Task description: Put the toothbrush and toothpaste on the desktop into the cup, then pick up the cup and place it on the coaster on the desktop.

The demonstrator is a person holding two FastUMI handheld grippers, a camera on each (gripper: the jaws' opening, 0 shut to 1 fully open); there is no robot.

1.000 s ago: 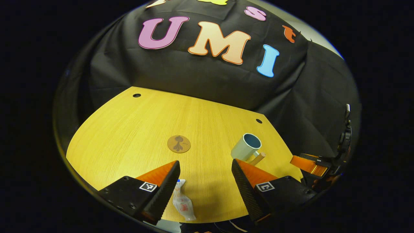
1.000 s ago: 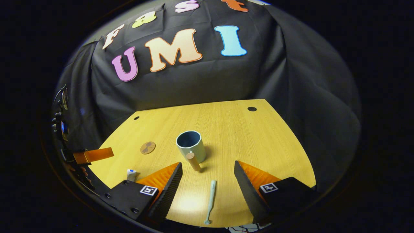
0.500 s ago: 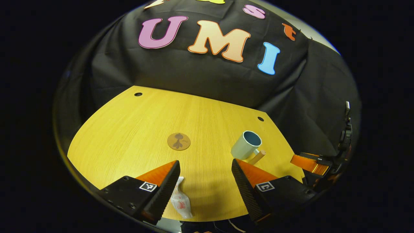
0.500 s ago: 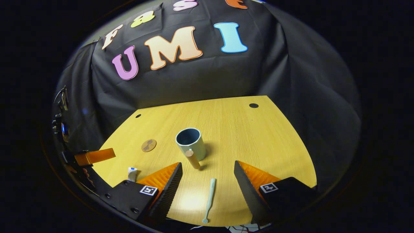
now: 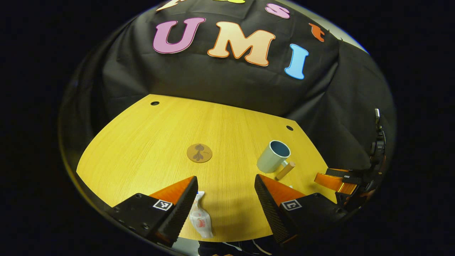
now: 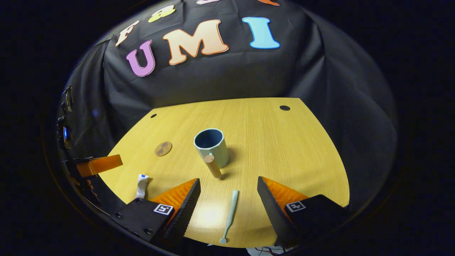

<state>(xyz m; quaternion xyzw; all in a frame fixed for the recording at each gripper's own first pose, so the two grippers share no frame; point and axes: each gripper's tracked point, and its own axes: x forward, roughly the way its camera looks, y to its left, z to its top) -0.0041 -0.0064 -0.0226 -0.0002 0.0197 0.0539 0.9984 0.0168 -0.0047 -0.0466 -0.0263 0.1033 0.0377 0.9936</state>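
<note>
Both grippers, left (image 5: 226, 193) and right (image 6: 228, 195), gape wide, empty. Toothbrush (image 6: 229, 215) lies flat before the cup (image 6: 211, 147); pinching it may skid it off the desk (image 6: 284, 149).

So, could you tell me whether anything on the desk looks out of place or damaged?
Nothing stands out. The cup stands upright, the toothbrush and toothpaste lie flat on the desktop, and the coaster sits bare.
</note>
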